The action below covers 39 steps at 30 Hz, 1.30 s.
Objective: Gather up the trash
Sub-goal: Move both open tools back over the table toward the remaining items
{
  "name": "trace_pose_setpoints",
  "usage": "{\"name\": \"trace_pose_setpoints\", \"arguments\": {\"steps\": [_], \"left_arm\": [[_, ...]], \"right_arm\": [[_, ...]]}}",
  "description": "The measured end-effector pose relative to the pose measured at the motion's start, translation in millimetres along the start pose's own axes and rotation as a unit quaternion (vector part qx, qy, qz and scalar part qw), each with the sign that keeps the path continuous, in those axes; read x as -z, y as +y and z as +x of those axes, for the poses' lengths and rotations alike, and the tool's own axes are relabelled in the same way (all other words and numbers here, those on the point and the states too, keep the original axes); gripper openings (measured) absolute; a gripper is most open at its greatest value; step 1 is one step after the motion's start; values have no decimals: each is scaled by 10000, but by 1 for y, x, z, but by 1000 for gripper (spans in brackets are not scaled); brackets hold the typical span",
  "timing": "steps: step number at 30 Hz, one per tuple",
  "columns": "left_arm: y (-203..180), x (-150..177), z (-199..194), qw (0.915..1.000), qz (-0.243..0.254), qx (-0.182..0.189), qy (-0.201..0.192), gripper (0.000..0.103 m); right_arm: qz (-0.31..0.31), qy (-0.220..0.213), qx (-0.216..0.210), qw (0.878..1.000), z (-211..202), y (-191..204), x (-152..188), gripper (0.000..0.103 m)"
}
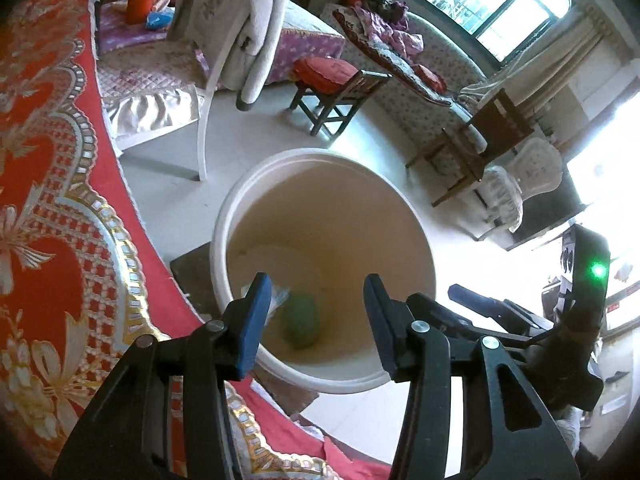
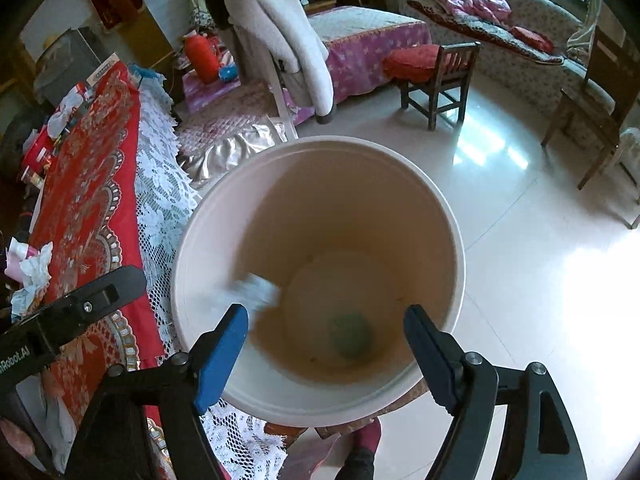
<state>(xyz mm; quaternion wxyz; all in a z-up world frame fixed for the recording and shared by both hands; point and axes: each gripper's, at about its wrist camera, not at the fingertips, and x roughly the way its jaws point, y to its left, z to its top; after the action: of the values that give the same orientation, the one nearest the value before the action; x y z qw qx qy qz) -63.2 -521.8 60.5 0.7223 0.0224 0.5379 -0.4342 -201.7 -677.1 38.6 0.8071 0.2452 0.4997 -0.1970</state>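
- Left wrist: left claw (image 1: 316,320) spread and empty above the bucket (image 1: 280,168); green wad (image 1: 302,326) lies at its bottom; hold it clear of the rim
- Right wrist: right claw (image 2: 326,350) released over the bucket (image 2: 320,144), white scrap (image 2: 254,292) blurred inside, apparently dropping; more tissue (image 2: 34,276) waits on the tabletop (image 2: 88,184), likely next

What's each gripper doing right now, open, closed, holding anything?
Left gripper: open, empty, over the white bin.
Right gripper: open, empty; a blurred white scrap shows inside the bin just beyond it.
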Motion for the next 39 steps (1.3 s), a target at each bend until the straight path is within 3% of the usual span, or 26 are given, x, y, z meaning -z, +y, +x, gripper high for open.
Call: {"name": "trace_pose_setpoints", "arguments": {"steps": [20,27,39], "left_arm": [[23,23,-53,9921,18,-1077,-641,46],[42,36,-90,9805,-208,-1690,-979,46],[94,66,-163,9620,-679,-2255,-1379,46]], "right_arm": [[-516,-283,51,9983,-25,43,10,78],[-765,-361,-76,9964,-34,71,13,78],[-1501,-576,-585,9853,-47,169,20,78]]}}
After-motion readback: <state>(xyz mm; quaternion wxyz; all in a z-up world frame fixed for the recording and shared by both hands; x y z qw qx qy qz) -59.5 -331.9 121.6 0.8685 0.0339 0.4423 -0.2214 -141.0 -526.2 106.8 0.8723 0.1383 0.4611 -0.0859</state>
